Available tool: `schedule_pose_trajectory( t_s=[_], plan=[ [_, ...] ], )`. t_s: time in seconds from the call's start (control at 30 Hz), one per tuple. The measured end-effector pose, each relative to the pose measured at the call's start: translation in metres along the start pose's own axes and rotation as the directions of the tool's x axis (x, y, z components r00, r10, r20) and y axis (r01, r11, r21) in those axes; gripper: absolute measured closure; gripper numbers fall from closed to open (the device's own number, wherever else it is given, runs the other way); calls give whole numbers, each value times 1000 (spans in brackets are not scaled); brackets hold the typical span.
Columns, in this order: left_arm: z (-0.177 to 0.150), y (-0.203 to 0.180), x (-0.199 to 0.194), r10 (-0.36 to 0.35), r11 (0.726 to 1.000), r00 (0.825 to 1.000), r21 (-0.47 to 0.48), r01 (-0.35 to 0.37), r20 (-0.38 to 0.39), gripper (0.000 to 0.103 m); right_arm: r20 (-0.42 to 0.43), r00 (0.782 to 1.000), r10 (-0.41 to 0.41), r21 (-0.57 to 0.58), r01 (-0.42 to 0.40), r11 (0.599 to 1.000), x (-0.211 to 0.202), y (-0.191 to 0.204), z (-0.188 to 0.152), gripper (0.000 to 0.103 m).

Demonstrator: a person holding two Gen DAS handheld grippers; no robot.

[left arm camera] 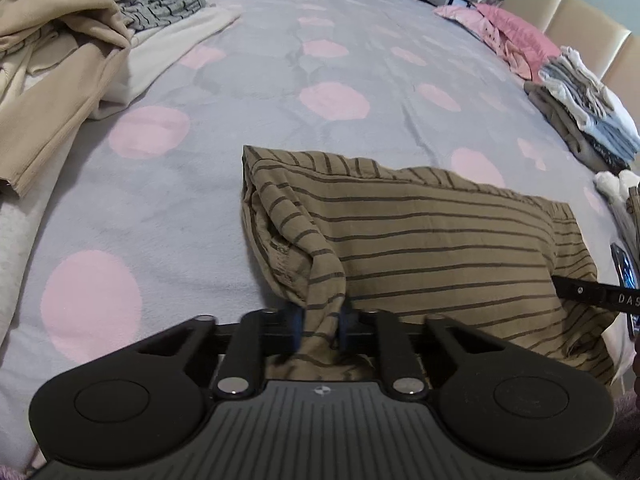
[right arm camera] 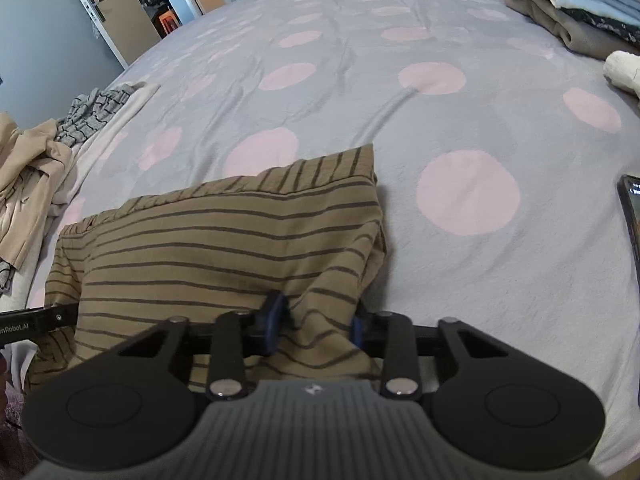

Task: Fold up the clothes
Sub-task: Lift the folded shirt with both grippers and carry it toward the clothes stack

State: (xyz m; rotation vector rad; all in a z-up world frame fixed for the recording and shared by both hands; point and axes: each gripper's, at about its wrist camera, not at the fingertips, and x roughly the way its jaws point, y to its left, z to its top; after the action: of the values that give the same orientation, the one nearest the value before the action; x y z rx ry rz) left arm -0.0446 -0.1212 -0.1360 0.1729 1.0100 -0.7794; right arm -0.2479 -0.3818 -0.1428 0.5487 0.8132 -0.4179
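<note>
Lying folded on the grey bedspread (left arm camera: 248,92) with pink dots, the brown striped garment (left arm camera: 432,236) is gripped at its near edge by both tools: the left gripper (left arm camera: 320,330) is clenched on 1 bunched corner, and the right gripper (right arm camera: 316,322) is clenched on the other. A stack of folded clothes (left arm camera: 588,116) is seen far right, and unfolded clothes (left arm camera: 60,52) are heaped far left.

The right gripper's black bar (left arm camera: 600,294) reads "DAS", cut off; the left gripper's bar (right arm camera: 36,322) reads "enRobot.AI".
</note>
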Motion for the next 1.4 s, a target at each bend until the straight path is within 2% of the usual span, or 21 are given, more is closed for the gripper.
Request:
schedule_pose_trajectory(
  t_s=[0.03, 0.13, 0.27, 0.43, 0.6, 0.7, 0.8, 0.93, 1.03, 1.2, 1.4],
  plan=[
    [0, 0, -1, 3, 1000, 1000, -5, -3, 7, 95, 4, 1000, 1, 0, -1, 1000, -2, 1, 0, 81],
    [1, 1, -10, 4, 1000, 999, -17, -3, 35, 97, 16, 1000, 24, 54, -25, 998, -8, -6, 3, 89],
    [6, -1, -27, -2, 1000, 997, -27, 4, 83, 97, 41, 996, 74, 134, -79, 988, -22, -15, 7, 92],
    [15, -13, -51, -18, 1000, 989, 0, 18, 145, 98, 96, 989, 112, 155, -126, 980, -49, -12, 15, 93],
    [37, -34, -70, -73, 997, 977, 12, 72, 203, 98, 170, 979, 113, 158, -140, 978, -83, -16, 31, 93],
    [53, -54, -77, -127, 992, 967, 26, 124, 220, 98, 209, 971, 113, 188, -154, 970, -106, -30, 45, 93],
    [70, -82, -79, -189, 982, 954, 52, 182, 231, 98, 236, 968, 81, 191, -128, 973, -133, -49, 60, 93],
    [93, -138, -74, -298, 954, 927, 106, 281, 226, 98, 274, 961, 26, 202, -84, 976, -175, -87, 84, 93],
    [104, -186, -70, -382, 922, 897, 147, 357, 223, 98, 297, 954, -30, 211, -35, 977, -211, -122, 103, 93],
    [118, -272, -55, -518, 852, 834, 196, 485, 187, 98, 313, 936, -160, 219, 92, 971, -270, -182, 134, 93],
    [120, -371, -23, -618, 776, 780, 231, 587, 94, 98, 323, 899, -296, 265, 215, 940, -318, -257, 163, 93]
  ],
)
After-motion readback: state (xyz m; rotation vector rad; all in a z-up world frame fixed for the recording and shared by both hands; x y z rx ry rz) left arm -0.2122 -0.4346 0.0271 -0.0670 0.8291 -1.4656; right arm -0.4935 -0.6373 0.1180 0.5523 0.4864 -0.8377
